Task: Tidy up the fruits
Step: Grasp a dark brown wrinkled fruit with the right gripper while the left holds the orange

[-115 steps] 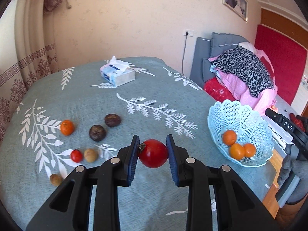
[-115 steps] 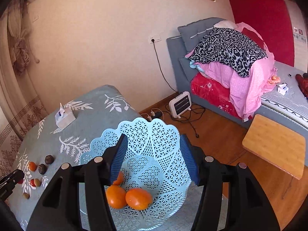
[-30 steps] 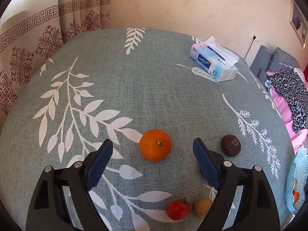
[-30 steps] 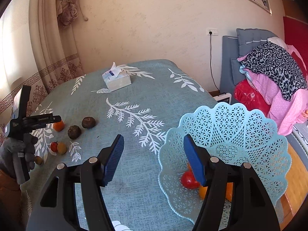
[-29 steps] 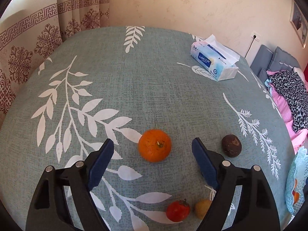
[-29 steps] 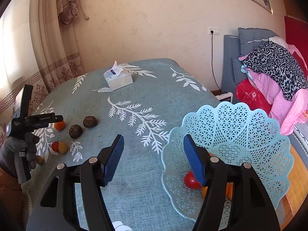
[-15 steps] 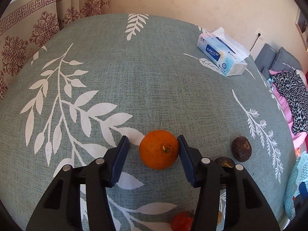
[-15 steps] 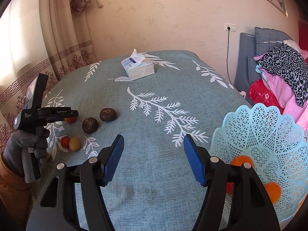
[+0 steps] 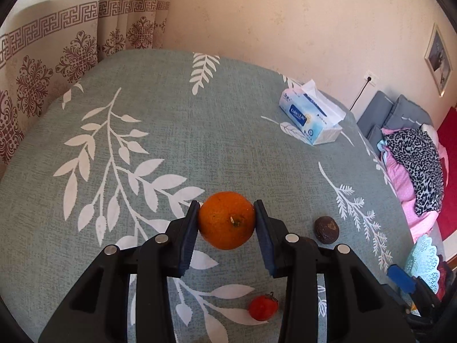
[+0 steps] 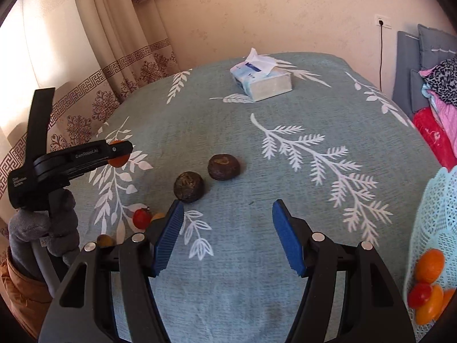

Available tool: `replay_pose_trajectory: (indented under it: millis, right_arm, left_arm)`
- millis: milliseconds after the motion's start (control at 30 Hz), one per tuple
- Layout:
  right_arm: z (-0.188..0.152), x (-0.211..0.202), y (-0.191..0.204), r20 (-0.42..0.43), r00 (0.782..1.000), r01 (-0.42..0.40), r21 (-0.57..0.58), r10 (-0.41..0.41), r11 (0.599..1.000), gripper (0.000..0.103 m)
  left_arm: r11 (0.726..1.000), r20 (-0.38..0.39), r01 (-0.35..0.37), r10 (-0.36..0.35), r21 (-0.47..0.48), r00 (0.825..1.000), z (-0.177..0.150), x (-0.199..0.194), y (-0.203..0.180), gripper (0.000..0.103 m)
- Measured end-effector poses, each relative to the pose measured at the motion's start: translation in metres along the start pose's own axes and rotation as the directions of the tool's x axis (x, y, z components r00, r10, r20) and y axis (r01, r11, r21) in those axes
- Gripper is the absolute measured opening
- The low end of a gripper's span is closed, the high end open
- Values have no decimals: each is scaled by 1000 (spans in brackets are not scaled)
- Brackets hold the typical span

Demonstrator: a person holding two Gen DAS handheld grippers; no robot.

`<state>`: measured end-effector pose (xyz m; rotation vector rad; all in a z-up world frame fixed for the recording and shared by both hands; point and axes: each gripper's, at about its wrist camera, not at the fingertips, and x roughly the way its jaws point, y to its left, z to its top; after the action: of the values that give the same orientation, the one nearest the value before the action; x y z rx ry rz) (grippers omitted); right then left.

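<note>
My left gripper is shut on an orange and holds it just above the cloth; it also shows at the left of the right wrist view. My right gripper is open and empty over the cloth. Two dark brown fruits lie just beyond its left fingertip. A small red tomato lies left of that finger, with a small yellow-brown fruit beside it. The light blue lattice basket at the far right holds oranges and a tomato.
A tissue box stands at the far side of the table. Another small brown fruit lies near the table's left edge. A curtain hangs behind on the left. A bed with piled clothes is on the right.
My left gripper has closed on the orange and raised it off the cloth. My right gripper has swung left, away from the basket, toward the fruits on the table.
</note>
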<state>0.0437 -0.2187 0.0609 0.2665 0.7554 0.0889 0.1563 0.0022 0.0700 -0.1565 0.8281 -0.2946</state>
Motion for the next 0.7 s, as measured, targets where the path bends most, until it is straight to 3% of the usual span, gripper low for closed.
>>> replay_pose_trajectory:
  millis: [233,467,700]
  right_arm:
    - [17,37,33,-44,998,-44,-23,43,999,66]
    - [24,76,57,-89,996,-17,-60,11,998,65]
    - [20,106,61,-118,990,66,-101,-78,993,48]
  left_arm:
    - [999,113,-41,42,-10,993,11,-38,12,39]
    - [999,147,-28,34,-41,989,17,-52,22,39]
    - [999,144,-15,22,-46,989,16,-52,23,39]
